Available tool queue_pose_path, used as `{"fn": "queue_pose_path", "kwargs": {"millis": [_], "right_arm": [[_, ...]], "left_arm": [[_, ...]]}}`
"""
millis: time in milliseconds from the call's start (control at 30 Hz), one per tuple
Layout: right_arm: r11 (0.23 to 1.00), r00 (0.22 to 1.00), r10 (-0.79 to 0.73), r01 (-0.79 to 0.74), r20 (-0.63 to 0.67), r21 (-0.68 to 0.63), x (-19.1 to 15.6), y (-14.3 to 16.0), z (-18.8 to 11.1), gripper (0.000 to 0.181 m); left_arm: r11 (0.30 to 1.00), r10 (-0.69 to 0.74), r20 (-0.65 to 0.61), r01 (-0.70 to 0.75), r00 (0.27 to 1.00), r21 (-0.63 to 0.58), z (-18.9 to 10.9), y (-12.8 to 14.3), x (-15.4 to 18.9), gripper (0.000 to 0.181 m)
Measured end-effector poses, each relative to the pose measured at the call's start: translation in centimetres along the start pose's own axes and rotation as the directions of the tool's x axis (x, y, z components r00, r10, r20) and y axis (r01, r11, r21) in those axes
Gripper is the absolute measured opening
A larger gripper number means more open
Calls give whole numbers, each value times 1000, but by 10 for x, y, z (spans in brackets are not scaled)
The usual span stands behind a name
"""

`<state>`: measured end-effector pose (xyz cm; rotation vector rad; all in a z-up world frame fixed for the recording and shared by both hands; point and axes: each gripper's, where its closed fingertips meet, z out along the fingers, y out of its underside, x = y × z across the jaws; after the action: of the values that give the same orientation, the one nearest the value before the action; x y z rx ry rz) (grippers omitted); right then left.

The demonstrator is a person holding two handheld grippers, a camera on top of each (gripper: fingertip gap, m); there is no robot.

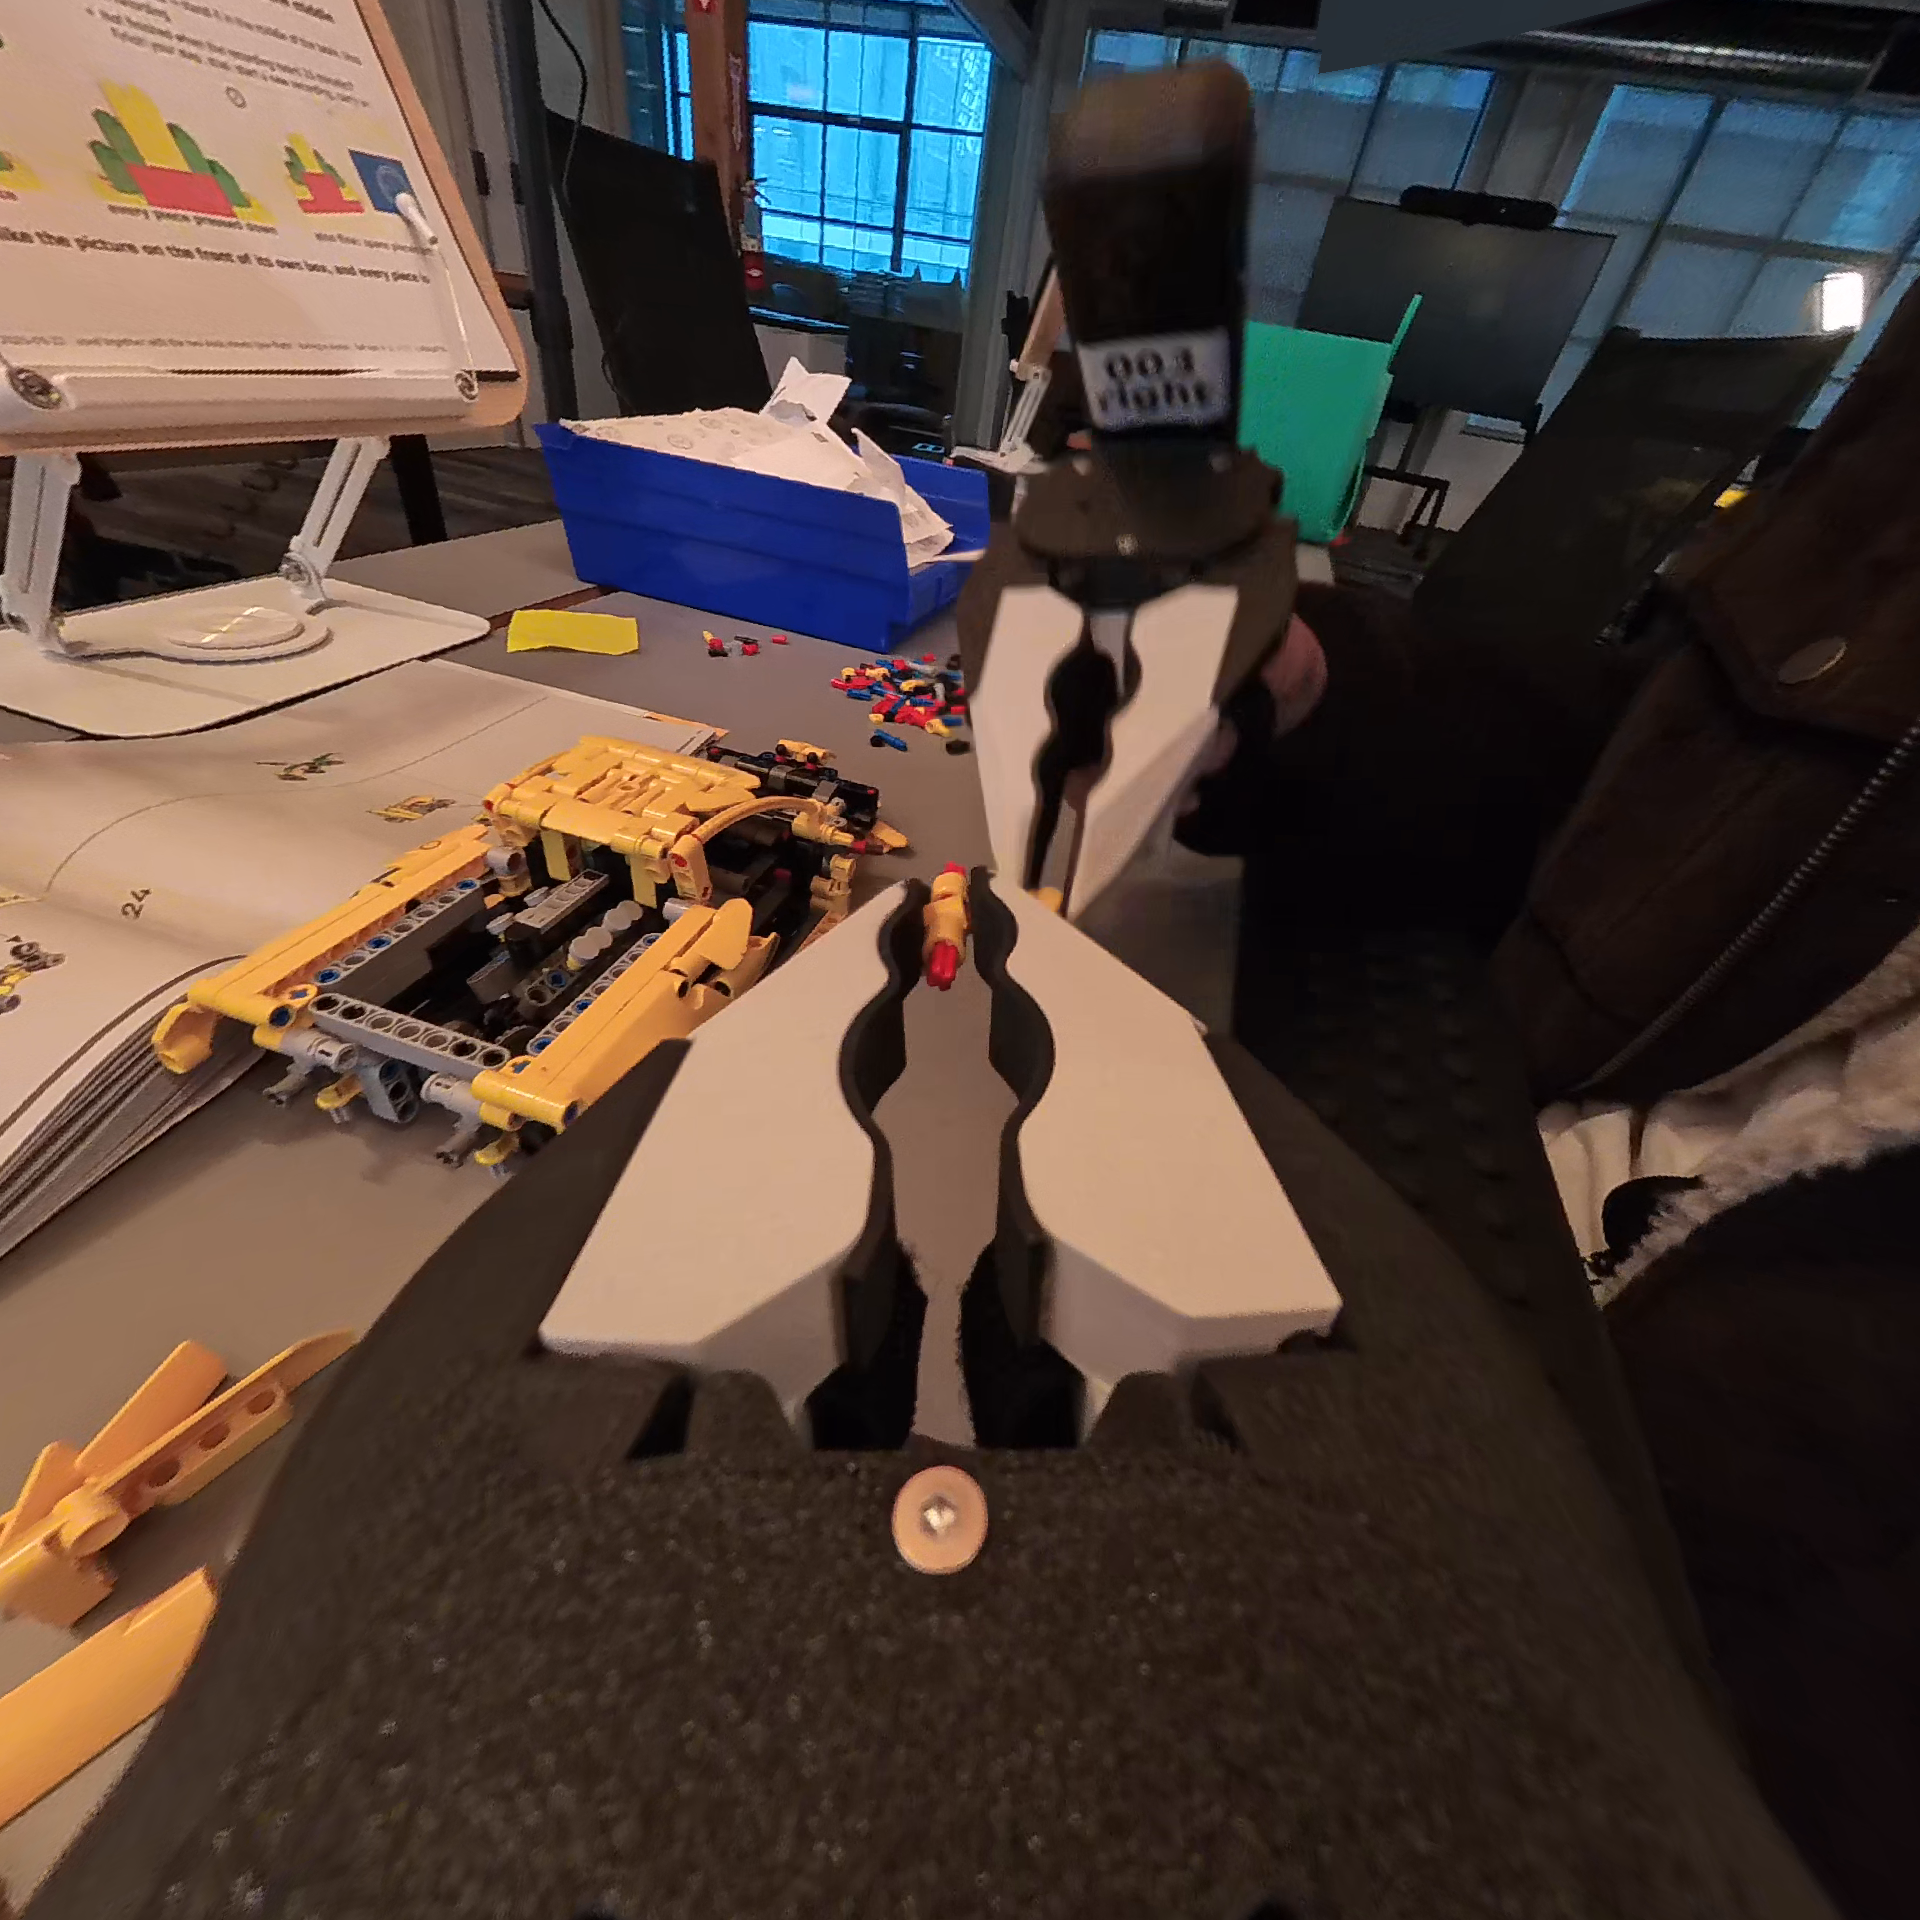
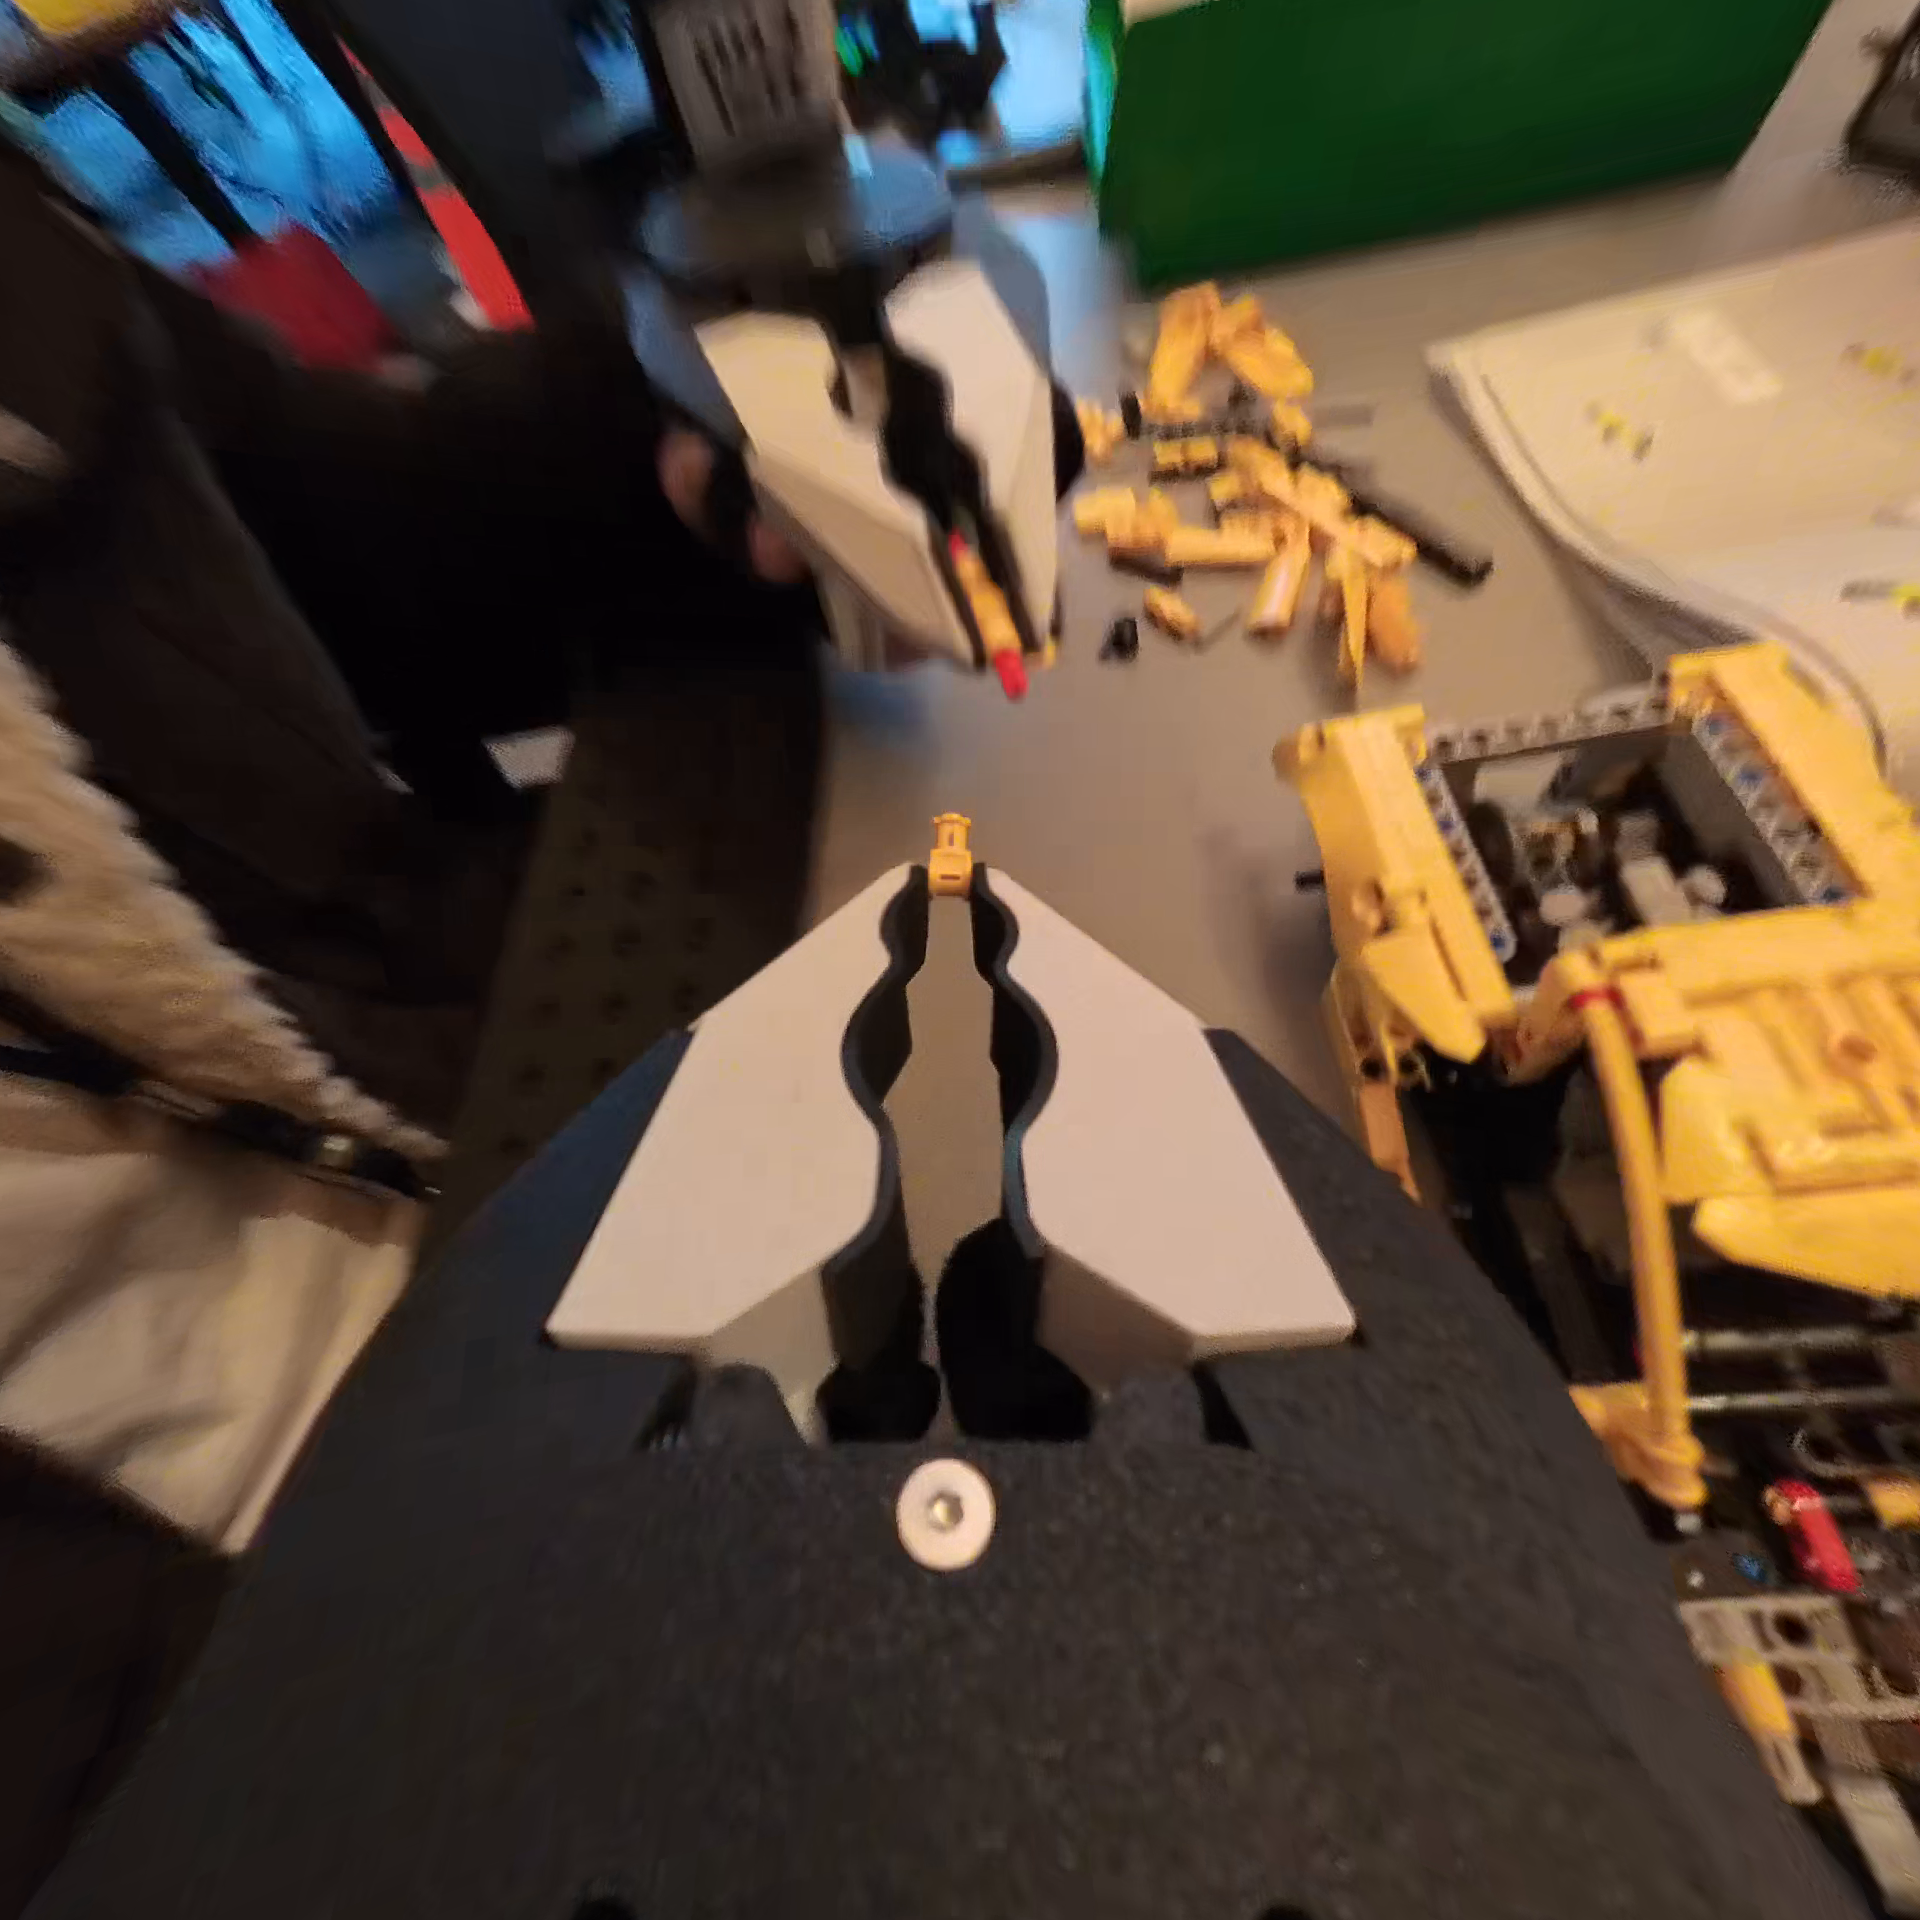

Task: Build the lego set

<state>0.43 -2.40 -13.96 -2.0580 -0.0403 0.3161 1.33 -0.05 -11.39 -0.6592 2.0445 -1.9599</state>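
Grey matte tabletop point(image 1: 260, 1226) carries a half-built yellow-and-black plastic model vehicle point(image 1: 520, 935). Left gripper point(image 1: 948, 914), white angular fingers with wavy black pads, pinches a small yellow connector with red pin point(image 1: 945, 930). Right gripper point(image 2: 951, 883) clamps a tiny yellow plastic peg point(image 2: 950, 854) above the table edge.

A workshop-like lab: large monitor point(image 1: 1455, 301), parts bin point(image 1: 748, 540), industrial windows point(image 1: 862, 145).
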Motion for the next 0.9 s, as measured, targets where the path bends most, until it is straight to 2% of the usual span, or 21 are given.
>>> {"fn": "queue_pose_path", "kwargs": {"millis": [67, 167, 433, 900], "right_arm": [[999, 998, 4, -7, 63, 49, -5, -19, -9, 7], [999, 993, -17, 11, 118, 51, -10, -28, -10, 7], [999, 994, -28, 32, 105, -38, -4, -20, -5, 7], [996, 990, -18, 29, 139, -83, -7, -8, -2, 7]], "left_arm": [[1000, 0, -23, 0, 1000, 18, -1, -3, 4, 8], [999, -5, -49, 7, 999, 40, -1, -7, 9, 8], [999, 20, -75, -18, 997, 26, 1, -5, 17, 8], [997, 66, -89, -68, 994, -30, 5, 6, 23, 8]]}}
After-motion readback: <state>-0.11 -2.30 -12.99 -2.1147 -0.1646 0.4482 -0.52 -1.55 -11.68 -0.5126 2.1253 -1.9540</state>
